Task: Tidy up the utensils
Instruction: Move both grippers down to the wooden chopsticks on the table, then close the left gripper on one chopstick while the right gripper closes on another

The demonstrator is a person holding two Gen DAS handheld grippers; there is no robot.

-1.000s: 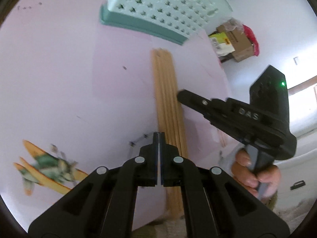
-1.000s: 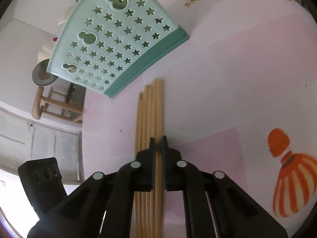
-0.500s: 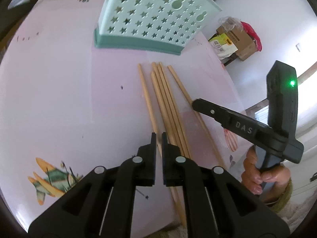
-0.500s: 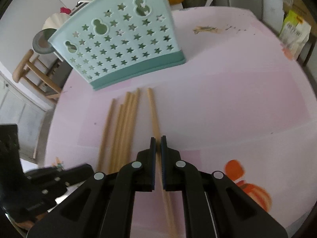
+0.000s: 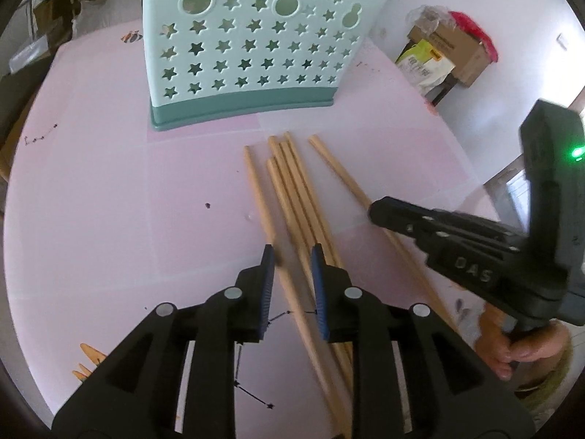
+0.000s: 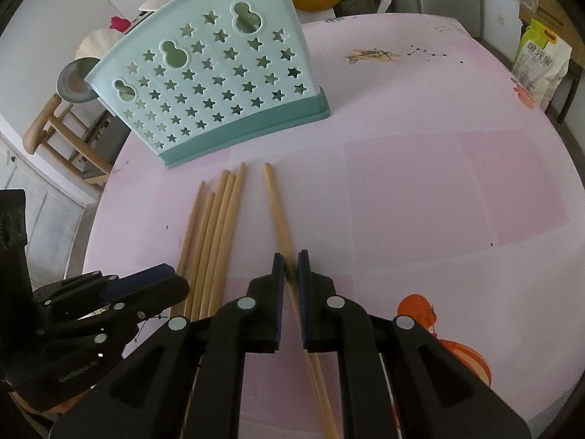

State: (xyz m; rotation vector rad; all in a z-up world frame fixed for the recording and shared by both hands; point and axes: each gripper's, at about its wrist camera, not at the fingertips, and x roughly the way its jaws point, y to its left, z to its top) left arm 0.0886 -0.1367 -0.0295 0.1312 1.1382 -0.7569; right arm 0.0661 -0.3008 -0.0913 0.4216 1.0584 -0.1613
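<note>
Several wooden chopsticks [image 5: 296, 197] lie side by side on the pink table, in front of a mint-green holder [image 5: 248, 44] with star holes. My left gripper [image 5: 290, 259] is open above the leftmost chopstick [image 5: 259, 197], its jaws on either side of it. My right gripper [image 6: 290, 265] has its jaws narrowly parted around the rightmost, separate chopstick [image 6: 276, 208]; whether the pads grip it I cannot tell. The holder [image 6: 215, 87] and the chopstick bunch [image 6: 215, 234] also show in the right wrist view, with the left gripper [image 6: 146, 285] beside the bunch.
The pink tablecloth [image 6: 420, 201] carries printed pictures. A wooden stool [image 6: 55, 135] and a metal dish stand beyond the table's left edge. Boxes and bags [image 5: 446, 58] sit on the floor past the far right edge.
Both grippers have pulled back from the holder and risen. The tight chopstick bundle has spread apart. My left gripper has opened from shut; the right gripper's jaws have parted slightly around the rightmost stick.
</note>
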